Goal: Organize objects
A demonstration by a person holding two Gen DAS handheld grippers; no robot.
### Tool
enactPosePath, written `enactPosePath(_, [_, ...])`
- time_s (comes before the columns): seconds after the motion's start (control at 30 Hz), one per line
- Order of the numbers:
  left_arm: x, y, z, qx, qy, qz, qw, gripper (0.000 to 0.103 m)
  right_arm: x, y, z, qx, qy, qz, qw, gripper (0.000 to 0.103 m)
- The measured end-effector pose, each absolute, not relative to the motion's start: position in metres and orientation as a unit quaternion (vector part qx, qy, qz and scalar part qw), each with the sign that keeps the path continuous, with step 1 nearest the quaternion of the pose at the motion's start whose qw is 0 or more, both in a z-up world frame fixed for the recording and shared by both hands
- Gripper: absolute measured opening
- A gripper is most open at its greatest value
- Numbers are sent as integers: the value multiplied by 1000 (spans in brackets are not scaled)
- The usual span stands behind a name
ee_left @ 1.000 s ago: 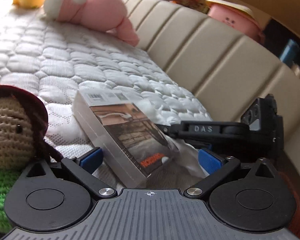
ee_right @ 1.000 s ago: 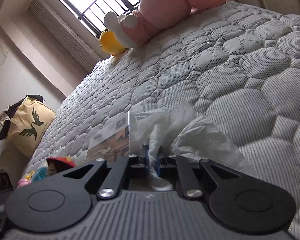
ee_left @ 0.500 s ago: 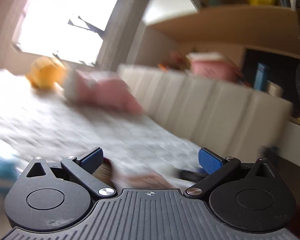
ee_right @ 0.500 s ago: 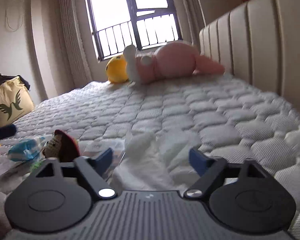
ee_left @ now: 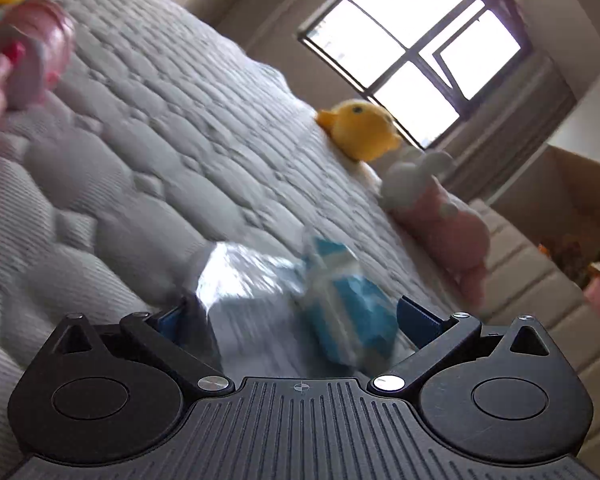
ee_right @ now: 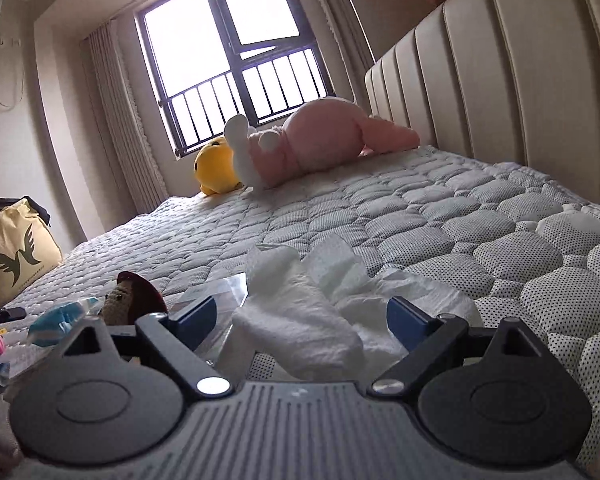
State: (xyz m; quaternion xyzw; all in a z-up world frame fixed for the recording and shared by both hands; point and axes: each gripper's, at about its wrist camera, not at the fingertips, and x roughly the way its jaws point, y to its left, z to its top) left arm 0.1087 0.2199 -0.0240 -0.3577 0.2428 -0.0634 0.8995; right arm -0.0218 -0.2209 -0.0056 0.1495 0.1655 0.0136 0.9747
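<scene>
- left gripper [ee_left: 292, 316]: jaws spread wide, holding nothing. Blue-and-white packet [ee_left: 346, 304] lies on the mattress [ee_left: 172, 128] right between the fingers, beside a clear wrapper [ee_left: 240, 280] (left view is motion-blurred, so contact is unclear).
- To grab it well, I'd steady first, centre the packet between the pads, close on its body rather than the loose film.
- right gripper [ee_right: 300, 316]: jaws also spread, empty. Crumpled white tissue [ee_right: 296, 312] sits between the fingers on the mattress, partly over a clear-wrapped box [ee_right: 220, 288].
- In the way: crochet doll [ee_right: 134, 296] just left of the right gripper, small clutter at the bed edge.
- Well clear: yellow plush [ee_right: 216, 166] and pink plush [ee_right: 320, 140] by the window, tote bag [ee_right: 14, 250] far left.
</scene>
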Motion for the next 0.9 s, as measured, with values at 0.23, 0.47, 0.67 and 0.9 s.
enactPosePath(0.23, [73, 140, -20, -251, 237, -70, 936, 103, -43, -168, -11, 11, 138, 18, 990, 103])
enactPosePath(0.47, [8, 56, -17, -110, 193, -67, 973, 103, -55, -154, -7, 12, 113, 11, 993, 103])
enactPosePath(0.67, [0, 15, -18, -20, 183, -41, 982, 103, -54, -154, -12, 25, 124, -12, 992, 103])
enactPosePath(0.9, [-1, 34, -22, -42, 190, -20, 981, 103, -59, -154, -19, 18, 117, -50, 992, 103])
